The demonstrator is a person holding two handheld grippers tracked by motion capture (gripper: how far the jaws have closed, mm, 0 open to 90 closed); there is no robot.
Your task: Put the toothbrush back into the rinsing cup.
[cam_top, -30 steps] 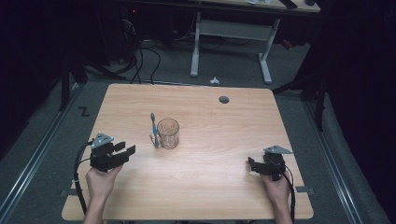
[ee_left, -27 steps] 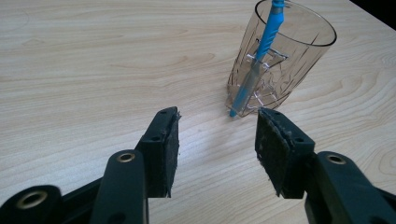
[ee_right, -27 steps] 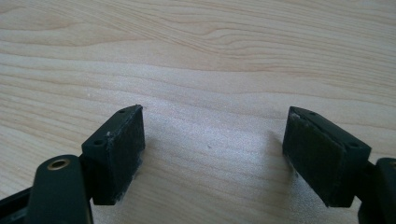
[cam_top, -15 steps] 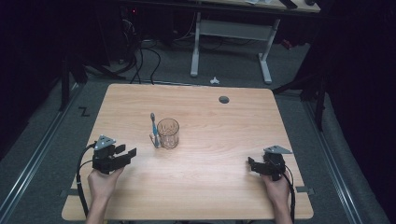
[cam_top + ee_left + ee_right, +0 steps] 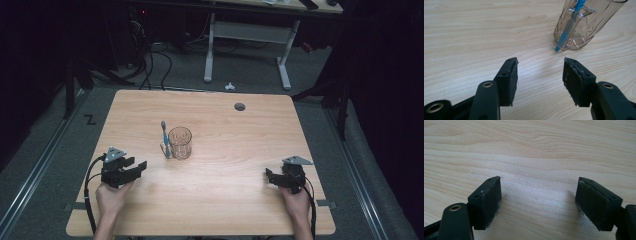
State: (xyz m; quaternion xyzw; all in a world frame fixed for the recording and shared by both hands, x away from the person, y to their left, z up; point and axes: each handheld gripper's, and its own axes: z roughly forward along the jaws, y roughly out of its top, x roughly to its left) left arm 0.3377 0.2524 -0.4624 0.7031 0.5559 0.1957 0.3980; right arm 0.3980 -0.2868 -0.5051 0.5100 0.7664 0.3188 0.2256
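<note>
Nearest the person, the left gripper (image 5: 131, 169) sits low over the table (image 5: 225, 210) with its jaws spread and nothing between them, and since a second ago it has edged a little toward the table's middle, which looks like the start of a reach. Just ahead of those jaws and a touch to their right stands the clear cup (image 5: 584, 27), upright, with the blue toothbrush (image 5: 570, 27) beside it. Well off to the side, the right gripper (image 5: 272, 176) has stayed put, jaws likewise spread over bare wood.
</note>
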